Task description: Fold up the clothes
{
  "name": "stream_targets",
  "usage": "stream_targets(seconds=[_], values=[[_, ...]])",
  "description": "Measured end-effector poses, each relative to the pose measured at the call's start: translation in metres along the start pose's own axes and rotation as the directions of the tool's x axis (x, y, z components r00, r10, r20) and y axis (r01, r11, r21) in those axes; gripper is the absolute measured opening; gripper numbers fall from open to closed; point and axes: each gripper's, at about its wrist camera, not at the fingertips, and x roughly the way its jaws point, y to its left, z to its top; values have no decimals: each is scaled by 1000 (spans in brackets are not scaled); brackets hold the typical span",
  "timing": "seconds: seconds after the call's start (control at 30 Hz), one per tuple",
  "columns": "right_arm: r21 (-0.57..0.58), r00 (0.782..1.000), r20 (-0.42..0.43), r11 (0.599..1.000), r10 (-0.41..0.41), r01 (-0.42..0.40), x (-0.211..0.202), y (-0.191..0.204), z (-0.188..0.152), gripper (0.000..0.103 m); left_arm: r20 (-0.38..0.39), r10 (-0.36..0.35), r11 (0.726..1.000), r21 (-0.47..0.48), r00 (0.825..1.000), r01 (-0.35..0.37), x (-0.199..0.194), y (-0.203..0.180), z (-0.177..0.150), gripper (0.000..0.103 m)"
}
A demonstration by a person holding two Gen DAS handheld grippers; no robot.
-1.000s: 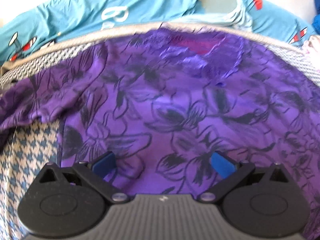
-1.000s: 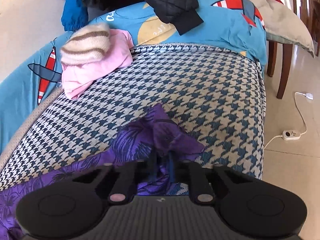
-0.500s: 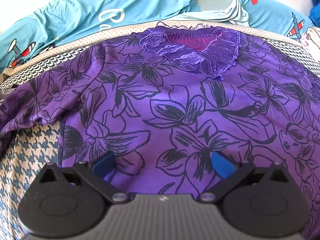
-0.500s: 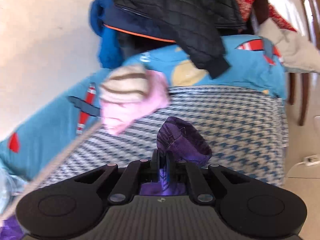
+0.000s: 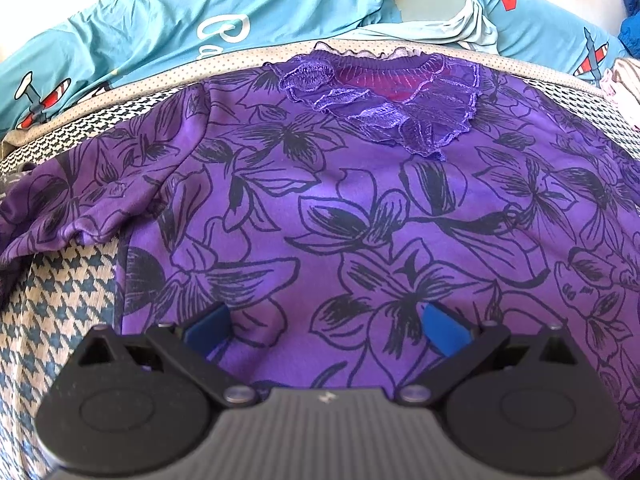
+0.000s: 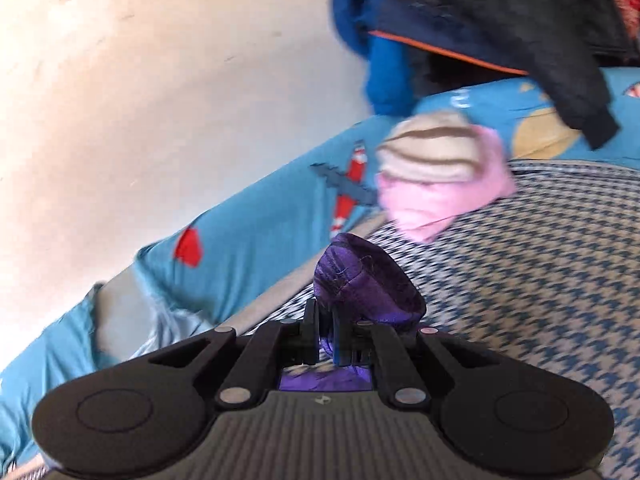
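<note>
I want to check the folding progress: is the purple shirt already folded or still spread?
Mostly spread: the shirt lies flat, collar showing. Only one end is lifted, pinched in the right gripper.

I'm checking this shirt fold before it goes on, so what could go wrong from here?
The right tool pinches only a small bunch of the purple shirt, so the fabric may slip out. The left tool is open above the shirt body, not pinning it, so the whole shirt may drag. The folded pink garment lies close ahead and might get knocked.
</note>
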Motion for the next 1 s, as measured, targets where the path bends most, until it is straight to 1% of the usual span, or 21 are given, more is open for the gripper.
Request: stream_targets(seconds=[0.17,0.23,0.27,0.3,0.33,0.37,0.43,0.47,0.53,0.63,0.67,0.7,0.73,0.8,0.83,0.9,0.93,1.0], values=[[-94,993,-36,989,111,-114,0,37,-17,7,-2,-10,1000,-5,1000,10,-1,1,0,103],[-150,983,-70,973,170,-178,-1,53,-26,7,-2,-14,1000,-5,1000,14,-2,2,-1,103],[-179,974,-103,960,201,-217,-1,61,-31,7,-2,-16,1000,-4,1000,16,-2,2,-1,103],[-203,961,-148,944,234,-261,-1,67,-36,8,-2,-18,1000,-5,1000,18,-2,2,-1,103],[-227,942,-206,924,264,-308,1,74,-42,12,-2,-20,1000,-5,1000,20,-2,3,-1,103],[-251,920,-267,900,288,-355,3,80,-48,12,-2,-22,1000,-8,1000,22,-2,3,-1,103],[-294,867,-376,845,327,-446,5,92,-60,18,-3,-26,1000,-13,1000,26,-2,4,-1,103],[-304,850,-399,825,344,-476,4,94,-62,19,-3,-28,1000,-15,1000,28,-2,5,-1,103],[-293,824,-424,805,374,-516,3,95,-63,23,-3,-30,999,-18,1000,30,-3,5,-1,103],[-275,783,-461,771,418,-574,1,95,-63,25,-3,-30,999,-18,1000,30,-2,5,-1,103],[-262,778,-461,772,427,-579,1,94,-62,26,-3,-30,999,-18,1000,30,-2,5,-1,103],[-242,788,-445,790,426,-564,3,91,-60,29,-3,-29,999,-17,1000,29,-2,4,-1,103],[-219,803,-428,814,416,-538,5,88,-57,31,-2,-28,999,-15,1000,28,-2,4,-1,103],[-201,838,-396,854,377,-479,9,84,-53,32,-2,-25,1000,-10,1000,25,-2,3,-1,103],[-200,850,-384,867,360,-457,9,84,-52,33,-2,-24,1000,-9,1000,24,-2,3,-1,103],[-204,866,-369,879,338,-430,9,86,-51,34,-2,-24,1000,-7,1000,24,-1,3,-1,103],[-207,868,-365,880,337,-429,8,88,-51,34,-3,-27,1000,-4,1000,27,-1,3,-1,103],[-224,856,-369,859,362,-460,4,93,-53,34,-2,-30,1000,-6,1000,30,-2,3,-2,103]])
